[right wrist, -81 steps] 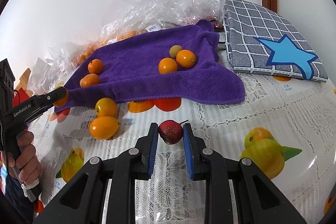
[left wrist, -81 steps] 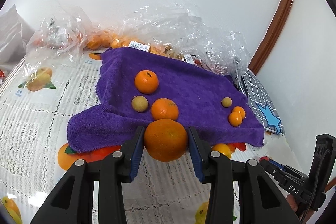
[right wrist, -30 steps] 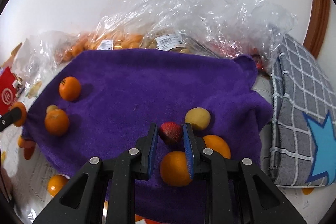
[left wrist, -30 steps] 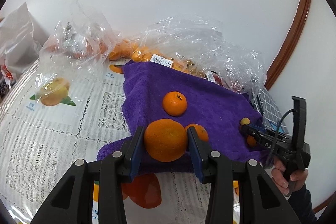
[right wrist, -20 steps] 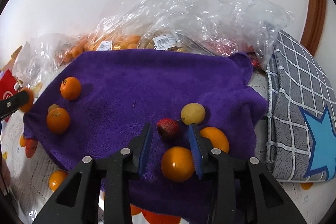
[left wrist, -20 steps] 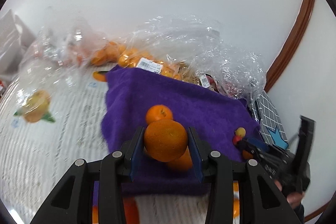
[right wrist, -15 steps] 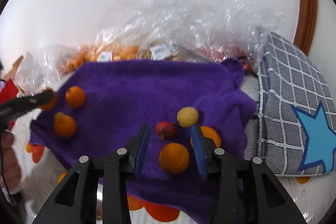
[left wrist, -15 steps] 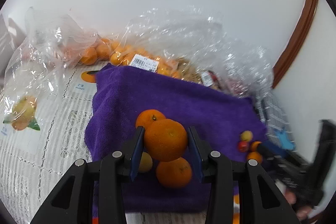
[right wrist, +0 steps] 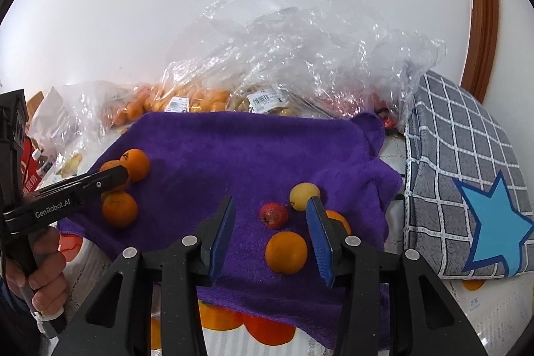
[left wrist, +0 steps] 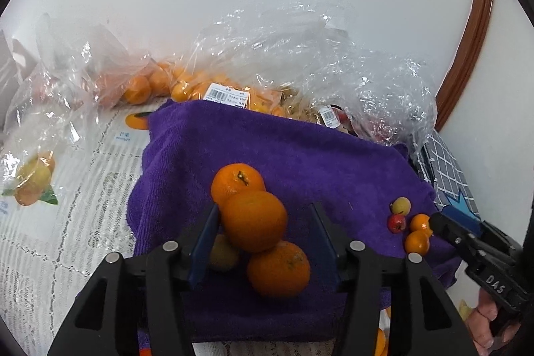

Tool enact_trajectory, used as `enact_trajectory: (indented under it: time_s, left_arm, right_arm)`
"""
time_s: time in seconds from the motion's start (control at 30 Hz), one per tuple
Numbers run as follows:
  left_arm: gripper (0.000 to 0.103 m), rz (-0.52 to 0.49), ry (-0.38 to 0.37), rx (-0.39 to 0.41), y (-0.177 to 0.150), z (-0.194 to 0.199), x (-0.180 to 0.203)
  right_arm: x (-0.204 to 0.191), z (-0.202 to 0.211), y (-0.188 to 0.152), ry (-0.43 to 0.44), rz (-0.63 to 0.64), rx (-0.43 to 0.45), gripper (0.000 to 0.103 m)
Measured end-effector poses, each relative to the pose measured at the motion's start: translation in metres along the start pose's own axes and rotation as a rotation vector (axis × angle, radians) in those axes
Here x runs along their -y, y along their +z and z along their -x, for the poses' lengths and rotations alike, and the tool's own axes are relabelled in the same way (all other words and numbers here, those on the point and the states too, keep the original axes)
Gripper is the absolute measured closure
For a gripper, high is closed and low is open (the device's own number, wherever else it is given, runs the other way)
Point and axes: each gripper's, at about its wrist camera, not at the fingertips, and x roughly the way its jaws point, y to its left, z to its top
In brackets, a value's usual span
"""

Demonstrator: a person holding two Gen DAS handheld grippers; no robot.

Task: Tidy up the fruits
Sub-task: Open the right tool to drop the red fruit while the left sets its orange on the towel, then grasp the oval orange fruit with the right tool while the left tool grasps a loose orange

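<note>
My left gripper [left wrist: 265,231] has just been opening, the big orange [left wrist: 254,221] loose between its jaws; my right gripper [right wrist: 270,231] gapes over the red fruit [right wrist: 273,215] on the purple towel [right wrist: 253,149].

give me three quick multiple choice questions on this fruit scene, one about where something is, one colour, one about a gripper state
1. Where does the small red fruit lie?
A. on the purple towel
B. on the grey checked cushion
C. inside a plastic bag

2. What colour is the star on the checked cushion?
A. red
B. blue
C. yellow

3. How does the right gripper stand?
A. shut on the red fruit
B. shut on an orange
C. open, holding nothing

Key:
1 A, it rests on the towel beside a yellowish fruit.
2 B, the star is bright blue.
3 C, its pads stand apart, clear of the fruit lying between them.
</note>
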Motion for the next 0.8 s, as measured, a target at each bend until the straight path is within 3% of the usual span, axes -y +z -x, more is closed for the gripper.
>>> enact_trajectory:
  time_s: [0.17, 0.4, 0.63, 0.8]
  left_arm:
    - [0.049, -0.016, 0.016, 0.022, -0.001, 0.006, 0.001]
    - [0.049, -0.004, 0.041, 0.076, -0.006, 0.031, -0.006]
    - [0.048, 0.020, 0.036, 0.104, -0.021, 0.066, -0.023]
    - [0.047, 0.029, 0.038, 0.099, -0.031, 0.081, -0.036]
  right_arm:
    - [-0.009, 0.009, -0.001, 0.006, 0.013, 0.027, 0.054]
    - [-0.022, 0.020, -0.013, -0.048, 0.022, 0.042, 0.054]
    - [-0.026, 0.048, -0.051, 0.064, -0.039, -0.019, 0.054]
    - [-0.051, 0.057, -0.071, 0.086, 0.025, -0.046, 0.054]
